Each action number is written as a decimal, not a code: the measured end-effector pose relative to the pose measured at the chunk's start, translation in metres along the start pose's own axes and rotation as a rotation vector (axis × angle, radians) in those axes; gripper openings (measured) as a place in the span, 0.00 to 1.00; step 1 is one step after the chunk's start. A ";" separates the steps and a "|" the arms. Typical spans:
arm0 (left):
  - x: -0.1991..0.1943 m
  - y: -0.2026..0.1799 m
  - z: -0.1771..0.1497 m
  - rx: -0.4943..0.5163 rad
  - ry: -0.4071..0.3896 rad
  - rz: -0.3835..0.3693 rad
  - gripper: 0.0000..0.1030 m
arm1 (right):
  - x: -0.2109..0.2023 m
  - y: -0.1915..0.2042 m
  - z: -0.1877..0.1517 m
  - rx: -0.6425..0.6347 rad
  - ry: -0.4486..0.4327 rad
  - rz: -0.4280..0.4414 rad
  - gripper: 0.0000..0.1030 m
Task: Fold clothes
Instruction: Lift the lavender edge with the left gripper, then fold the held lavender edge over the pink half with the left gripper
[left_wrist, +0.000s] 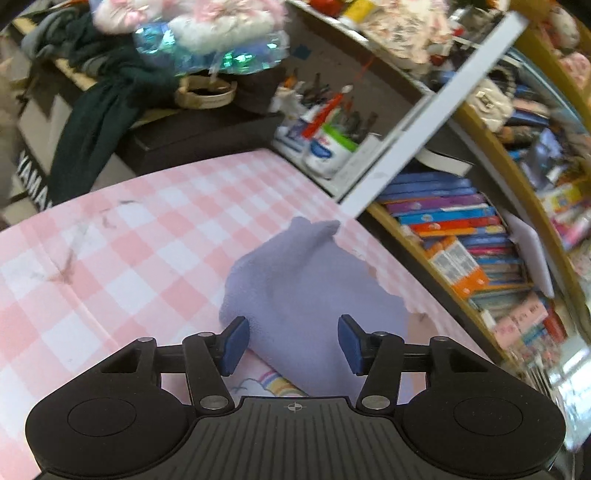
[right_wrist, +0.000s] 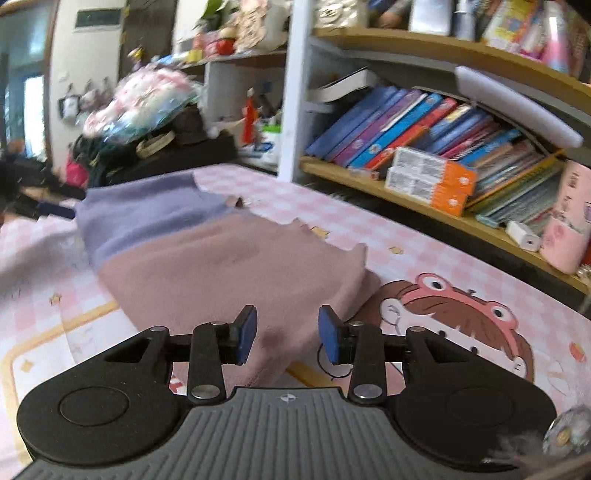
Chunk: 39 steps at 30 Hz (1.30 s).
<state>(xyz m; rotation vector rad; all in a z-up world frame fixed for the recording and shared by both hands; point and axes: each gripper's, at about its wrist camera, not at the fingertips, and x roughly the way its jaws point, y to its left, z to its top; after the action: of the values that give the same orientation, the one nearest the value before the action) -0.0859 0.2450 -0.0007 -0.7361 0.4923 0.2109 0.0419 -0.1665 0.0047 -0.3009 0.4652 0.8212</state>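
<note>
Tongs (right_wrist: 288, 334) — bookshelf (right_wrist: 406, 192) beside garment (right_wrist: 229, 266)

Bright daylight, motion-blurred background, fisheye-warped edges

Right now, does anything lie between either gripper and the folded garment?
Nothing visible. The garment lies straight ahead of the left gripper and right gripper, whose jaws stand apart, pads clear of the cloth.
</note>
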 end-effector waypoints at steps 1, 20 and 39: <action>0.001 0.000 0.000 -0.019 -0.003 0.007 0.50 | 0.003 0.001 -0.001 -0.014 0.006 0.013 0.33; 0.008 0.024 -0.009 -0.343 -0.110 0.112 0.22 | 0.015 0.002 -0.012 -0.163 -0.009 0.093 0.33; 0.005 -0.050 -0.004 -0.016 -0.102 0.105 0.27 | 0.016 -0.004 -0.011 -0.127 -0.005 0.113 0.33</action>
<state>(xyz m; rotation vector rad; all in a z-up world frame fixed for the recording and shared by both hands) -0.0655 0.2058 0.0235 -0.7119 0.4329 0.3497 0.0513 -0.1639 -0.0129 -0.3928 0.4290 0.9632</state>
